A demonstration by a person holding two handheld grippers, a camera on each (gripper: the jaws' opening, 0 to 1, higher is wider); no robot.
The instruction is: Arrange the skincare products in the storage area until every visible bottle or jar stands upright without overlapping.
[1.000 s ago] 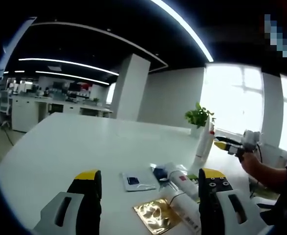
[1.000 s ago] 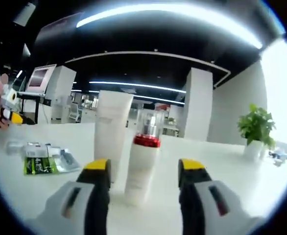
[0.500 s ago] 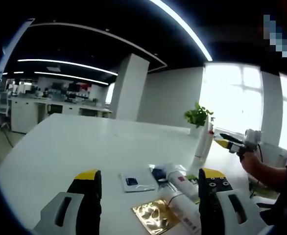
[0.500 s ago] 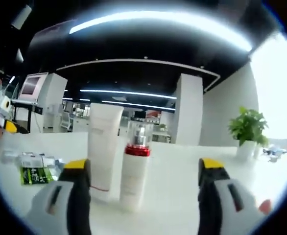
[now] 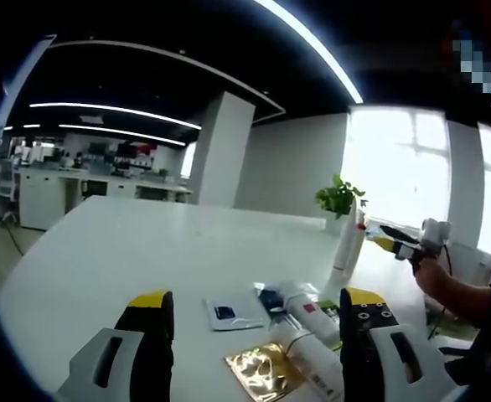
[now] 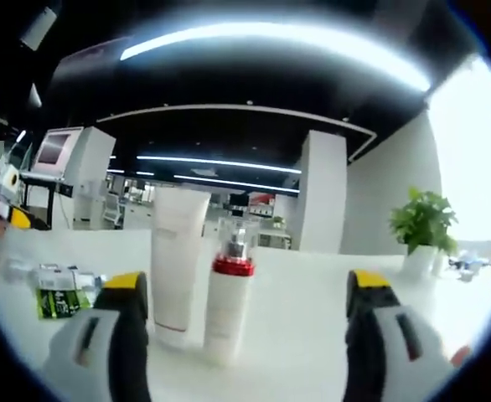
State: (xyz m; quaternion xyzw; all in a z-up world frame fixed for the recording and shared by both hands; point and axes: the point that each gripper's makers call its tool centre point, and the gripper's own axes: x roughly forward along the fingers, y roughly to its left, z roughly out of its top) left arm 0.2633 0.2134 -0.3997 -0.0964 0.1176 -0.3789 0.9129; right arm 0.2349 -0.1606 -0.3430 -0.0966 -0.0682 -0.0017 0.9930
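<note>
So the pump bottle with the red collar and clear cap is standing upright on the white table, and a white tube stands upright just beside it on its left. Both sit between the jaws of the right gripper, which is spread wide and not touching either one. Off to the left in that view there's a green sachet lying flat.

In the left gripper view, two white tubes are lying down on the table with a gold foil sachet, a white sachet and a dark blue sachet close by. The left gripper is wide open with nothing in it, hanging over that pile. Further back there's a potted plant.
</note>
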